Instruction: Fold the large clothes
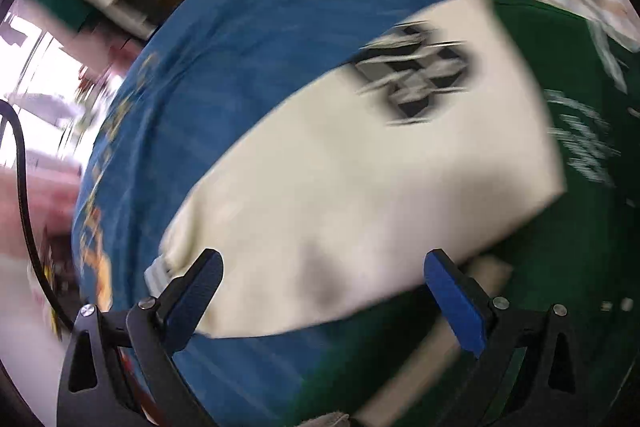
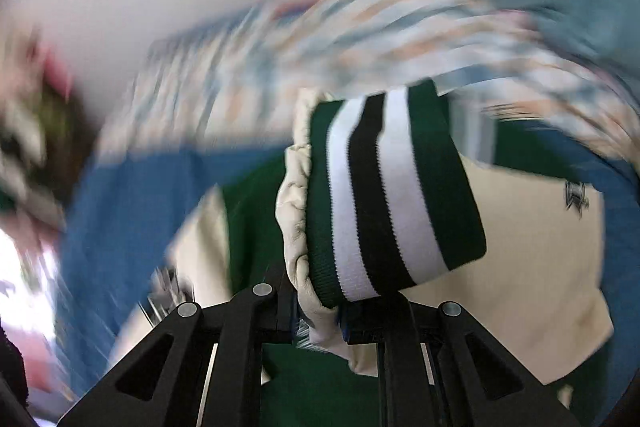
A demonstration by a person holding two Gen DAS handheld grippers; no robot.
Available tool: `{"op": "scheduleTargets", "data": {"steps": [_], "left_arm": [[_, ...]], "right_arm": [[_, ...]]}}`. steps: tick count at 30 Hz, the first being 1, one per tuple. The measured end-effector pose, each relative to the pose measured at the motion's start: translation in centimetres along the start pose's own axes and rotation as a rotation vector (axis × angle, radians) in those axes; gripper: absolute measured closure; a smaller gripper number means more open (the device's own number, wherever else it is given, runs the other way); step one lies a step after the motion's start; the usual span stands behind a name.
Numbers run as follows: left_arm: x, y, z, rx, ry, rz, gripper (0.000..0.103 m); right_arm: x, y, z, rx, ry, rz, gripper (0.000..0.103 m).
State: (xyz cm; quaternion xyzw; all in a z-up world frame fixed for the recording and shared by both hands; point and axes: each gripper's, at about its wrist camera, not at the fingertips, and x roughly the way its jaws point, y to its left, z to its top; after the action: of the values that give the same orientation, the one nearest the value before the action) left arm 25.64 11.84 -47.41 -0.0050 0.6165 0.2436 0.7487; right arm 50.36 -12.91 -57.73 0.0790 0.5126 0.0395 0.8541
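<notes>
Garment: I am folding a green and cream varsity jacket [image 1: 360, 187] lying on the blue bedspread [image 1: 248, 39] of a bed.
Right hand-held gripper [image 2: 320, 323]: I am pinching the cream sleeve end just below its green, white and black striped knit cuff [image 2: 384, 195].
Left hand-held gripper [image 1: 320, 303]: I am holding it wide open, empty, above the cream sleeve.
Doing it well: I am judging that the cuff should be carried across the green body, flat and untwisted.

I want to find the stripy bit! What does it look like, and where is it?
Look on the blue sheet for the green and cream jacket. The right gripper pinches one sleeve end, the cuff. Only it has white and black stripes on green.
</notes>
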Motion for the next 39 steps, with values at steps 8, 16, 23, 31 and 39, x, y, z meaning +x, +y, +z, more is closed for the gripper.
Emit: {"op": "scheduleTargets", "data": {"steps": [8,16,23,31,39], "left_arm": [[3.3,11.2,-3.0,-0.172,0.114,0.077,0.000],[6.6,15.9,-9.6,-0.530,0.303,-0.308,0.001],[14.8,16.2,-8.7,-0.847,0.354,-0.499,0.006],[16.1,22.5,2.5,-0.764,0.072,-0.297,0.086],[16.3,26.8,14.6,-0.555,-0.138,-0.241,0.087]], "right_arm": [[7.2,8.6,-8.5,-0.193,0.245,0.016,0.072],[-2.4,-2.8,-8.2,0.021,0.266,0.152,0.026],[-4.7,-10.6,-12.4,0.187,0.380,0.037,0.026],[-2.7,-4.5,-11.7,0.124,0.342,0.074,0.026],[4.2,8.6,-9.5,-0.015,0.305,0.177,0.027]]}}
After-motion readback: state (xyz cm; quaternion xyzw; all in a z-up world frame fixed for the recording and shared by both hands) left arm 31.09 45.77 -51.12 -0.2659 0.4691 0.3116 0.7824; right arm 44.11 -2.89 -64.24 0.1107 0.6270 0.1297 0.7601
